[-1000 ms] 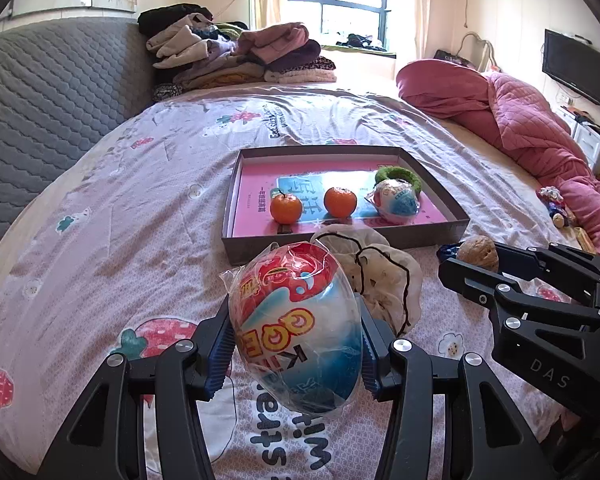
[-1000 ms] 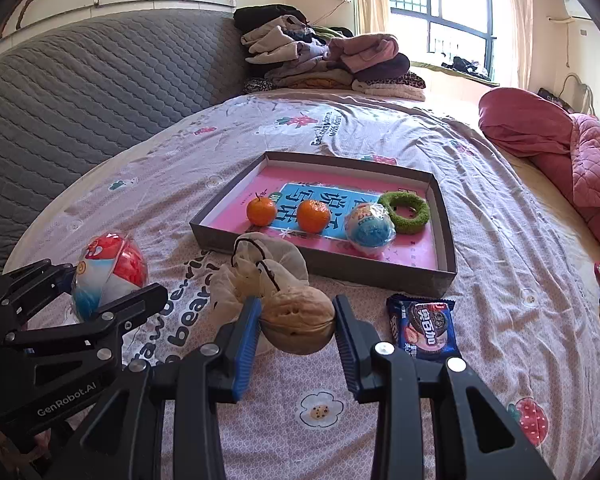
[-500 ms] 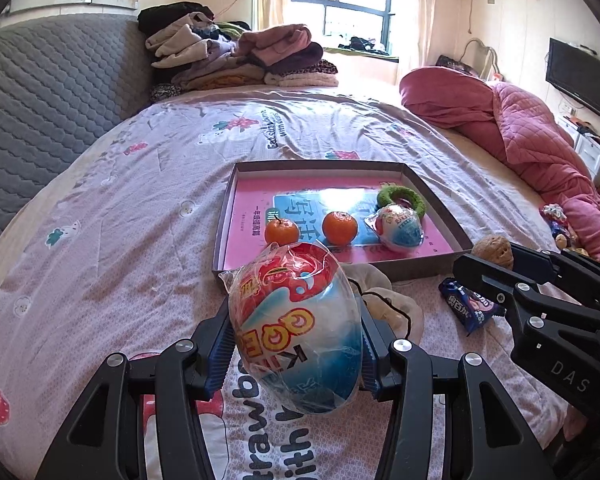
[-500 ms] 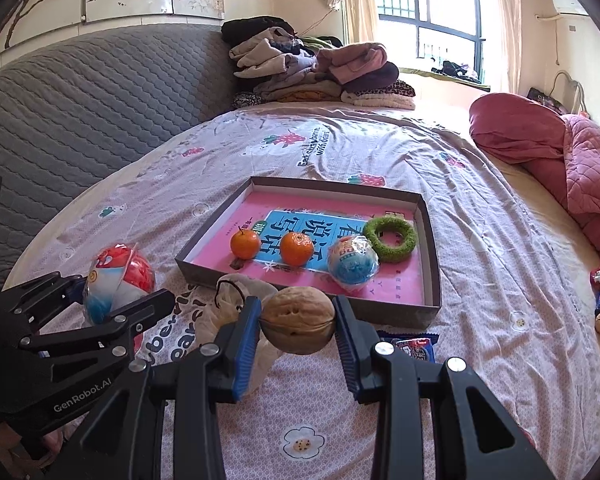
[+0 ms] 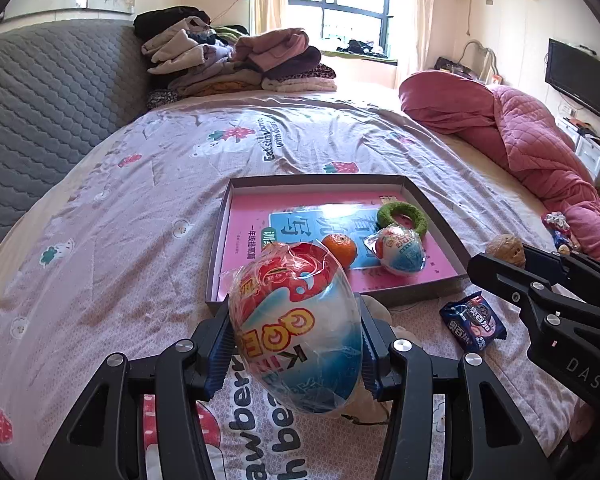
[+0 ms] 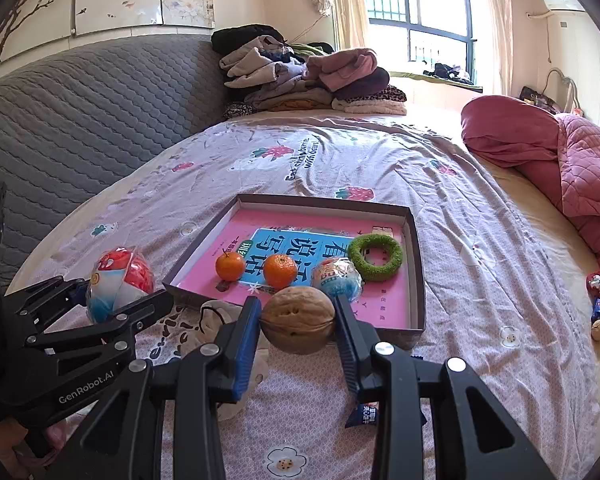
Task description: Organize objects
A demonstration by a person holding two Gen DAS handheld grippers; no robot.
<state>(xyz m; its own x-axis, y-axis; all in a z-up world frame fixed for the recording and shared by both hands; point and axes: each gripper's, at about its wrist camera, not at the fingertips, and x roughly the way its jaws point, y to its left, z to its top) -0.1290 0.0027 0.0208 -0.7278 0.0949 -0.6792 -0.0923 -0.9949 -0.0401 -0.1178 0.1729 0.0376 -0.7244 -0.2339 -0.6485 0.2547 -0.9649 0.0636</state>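
Left gripper [image 5: 296, 344] clamped on a wrapped toy egg [image 5: 296, 328], fingers pressed to its sides, up over the bed [image 5: 100, 220] just short of the tray [image 5: 216, 252]. Probably light, hollow plastic under slippery crinkly film, so best squeezed at the widest part. Right gripper [image 6: 298, 322] shut on a walnut [image 6: 298, 319], hovering near the tray's front edge. Hard, bumpy, light, shouldn't slip. Already in the tray: two oranges [image 6: 230, 266], another egg [image 6: 336, 278], green ring [image 6: 375, 257]. Snack packet [image 5: 473, 322] mostly hidden in the right view; cloth thing under the fingers hard to make out.

Black angular left gripper [image 5: 296, 344], blue ribbed pads [image 5: 220, 350], silver screws, right gripper [image 6: 296, 320] alike
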